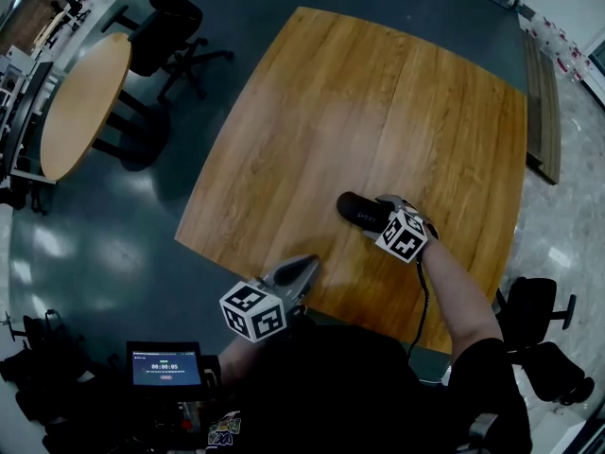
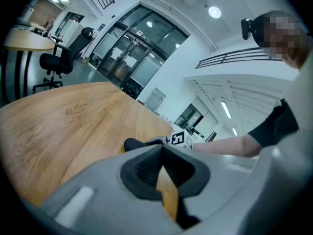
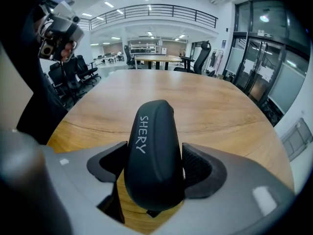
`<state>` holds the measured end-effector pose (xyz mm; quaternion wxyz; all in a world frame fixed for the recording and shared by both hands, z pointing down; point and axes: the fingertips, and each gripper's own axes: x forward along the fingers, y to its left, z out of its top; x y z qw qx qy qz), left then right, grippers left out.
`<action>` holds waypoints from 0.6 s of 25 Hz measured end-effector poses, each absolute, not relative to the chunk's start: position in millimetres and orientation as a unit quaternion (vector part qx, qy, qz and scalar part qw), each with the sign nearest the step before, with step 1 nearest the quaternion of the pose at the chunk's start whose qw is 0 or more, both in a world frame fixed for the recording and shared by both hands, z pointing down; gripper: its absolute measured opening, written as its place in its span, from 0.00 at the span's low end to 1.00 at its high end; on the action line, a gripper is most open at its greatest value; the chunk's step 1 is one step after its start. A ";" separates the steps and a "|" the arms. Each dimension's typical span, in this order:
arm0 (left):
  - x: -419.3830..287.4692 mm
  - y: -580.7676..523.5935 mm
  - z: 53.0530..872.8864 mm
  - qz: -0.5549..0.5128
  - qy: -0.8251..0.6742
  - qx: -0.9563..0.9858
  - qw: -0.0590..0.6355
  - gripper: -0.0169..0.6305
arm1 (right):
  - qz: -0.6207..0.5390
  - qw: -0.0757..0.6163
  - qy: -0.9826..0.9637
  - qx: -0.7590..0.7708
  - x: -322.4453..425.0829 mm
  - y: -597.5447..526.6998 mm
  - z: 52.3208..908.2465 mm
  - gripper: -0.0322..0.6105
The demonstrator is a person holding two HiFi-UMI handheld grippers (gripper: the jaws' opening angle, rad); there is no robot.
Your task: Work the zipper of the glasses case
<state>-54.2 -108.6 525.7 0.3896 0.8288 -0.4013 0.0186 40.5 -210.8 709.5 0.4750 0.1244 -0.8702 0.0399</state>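
Bearing a glasses case point(image 1: 359, 211), the table point(image 1: 378, 112) stands on dark floor point(image 1: 95, 253).

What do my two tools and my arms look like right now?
Both the left tool and right tool are grey-shelled with dark ribbed pads. Each carries a white cube printed with black square markers. A black cable runs along the right arm. The person wears a black short-sleeved top.

The left claw point(image 1: 304, 267) sits shut, tipped slightly downward; the right claw point(image 1: 382, 214) points steeply down, jaws spread wide.
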 end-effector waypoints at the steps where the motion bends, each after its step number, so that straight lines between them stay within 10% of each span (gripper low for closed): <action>1: -55.2 -108.7 526.2 0.019 -0.402 0.828 0.390 0.03 | 0.034 0.475 -0.871 0.125 39.3 -211.1 709.8 0.60; 15: -78.1 -140.7 508.2 0.037 -0.373 0.857 0.355 0.03 | -0.154 0.429 -0.883 0.109 23.7 -190.0 613.8 0.54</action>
